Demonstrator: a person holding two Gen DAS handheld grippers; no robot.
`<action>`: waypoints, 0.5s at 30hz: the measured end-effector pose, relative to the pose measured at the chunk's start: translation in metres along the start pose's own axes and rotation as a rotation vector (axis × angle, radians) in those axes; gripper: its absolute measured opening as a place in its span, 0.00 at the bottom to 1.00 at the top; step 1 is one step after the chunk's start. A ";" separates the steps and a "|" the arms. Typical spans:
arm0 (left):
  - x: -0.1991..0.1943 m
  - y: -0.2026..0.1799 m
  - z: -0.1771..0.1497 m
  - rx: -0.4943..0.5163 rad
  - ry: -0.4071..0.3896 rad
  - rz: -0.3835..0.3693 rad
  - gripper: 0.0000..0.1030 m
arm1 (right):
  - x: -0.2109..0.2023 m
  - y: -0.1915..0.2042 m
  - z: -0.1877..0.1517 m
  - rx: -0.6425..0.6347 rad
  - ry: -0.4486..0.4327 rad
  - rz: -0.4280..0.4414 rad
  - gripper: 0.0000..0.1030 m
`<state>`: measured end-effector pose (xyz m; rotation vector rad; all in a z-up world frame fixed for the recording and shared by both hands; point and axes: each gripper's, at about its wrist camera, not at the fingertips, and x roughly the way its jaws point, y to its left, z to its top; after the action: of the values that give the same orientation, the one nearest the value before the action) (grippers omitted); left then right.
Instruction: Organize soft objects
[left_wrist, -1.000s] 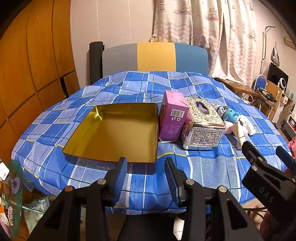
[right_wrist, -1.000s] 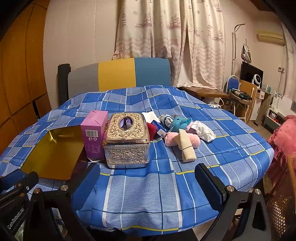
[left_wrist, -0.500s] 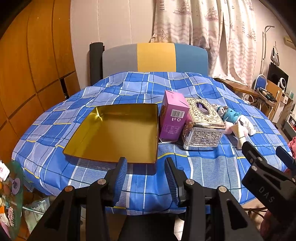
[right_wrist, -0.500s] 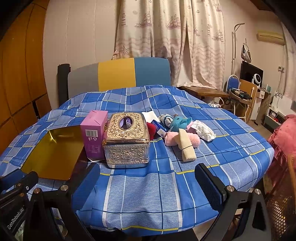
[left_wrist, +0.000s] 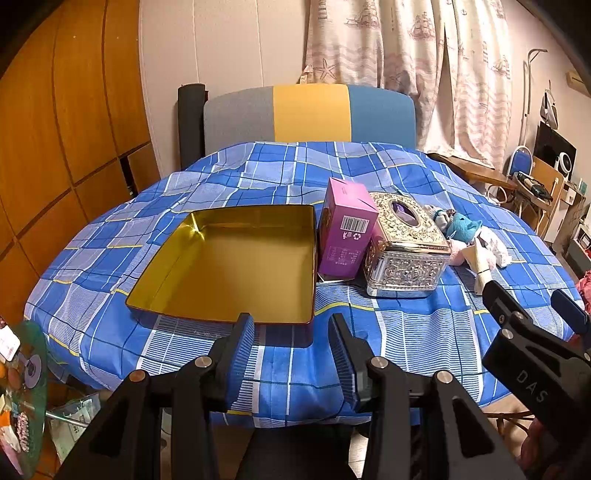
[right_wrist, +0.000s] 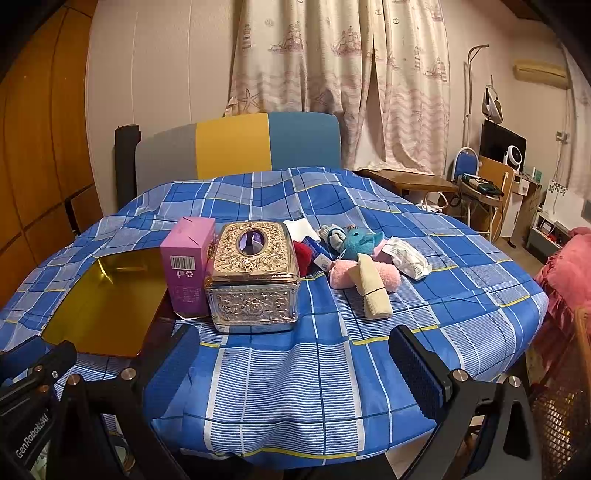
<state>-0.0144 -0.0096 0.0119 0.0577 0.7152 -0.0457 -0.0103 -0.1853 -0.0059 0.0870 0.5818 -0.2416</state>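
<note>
Soft objects (right_wrist: 364, 264): piled right of silver tissue box (right_wrist: 255, 280), mid-surface, untouched. Left gripper (left_wrist: 291, 332) at near edge, fingers narrow, empty. Right gripper (right_wrist: 295, 365) fingers wide, empty. Gold tin (left_wrist: 236, 266) open, empty, left of pink box (left_wrist: 345, 229). Risk, judged: tissue box and pink box standing between pile and tin, so a low carry could clip either one; loose tablecloth (right_wrist: 314, 387) could snag fingers. Open room on near surface and behind pile.
</note>
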 end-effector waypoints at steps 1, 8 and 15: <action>0.000 0.000 0.000 0.001 0.001 -0.001 0.41 | 0.000 0.000 0.000 0.000 0.000 0.002 1.00; 0.002 -0.001 -0.001 0.005 0.005 0.005 0.41 | 0.001 -0.001 -0.001 0.002 0.007 -0.001 1.00; 0.007 -0.004 0.000 0.015 0.013 0.021 0.41 | 0.002 -0.003 0.001 0.003 0.004 -0.007 1.00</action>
<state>-0.0096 -0.0136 0.0069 0.0797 0.7270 -0.0307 -0.0083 -0.1884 -0.0060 0.0880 0.5856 -0.2488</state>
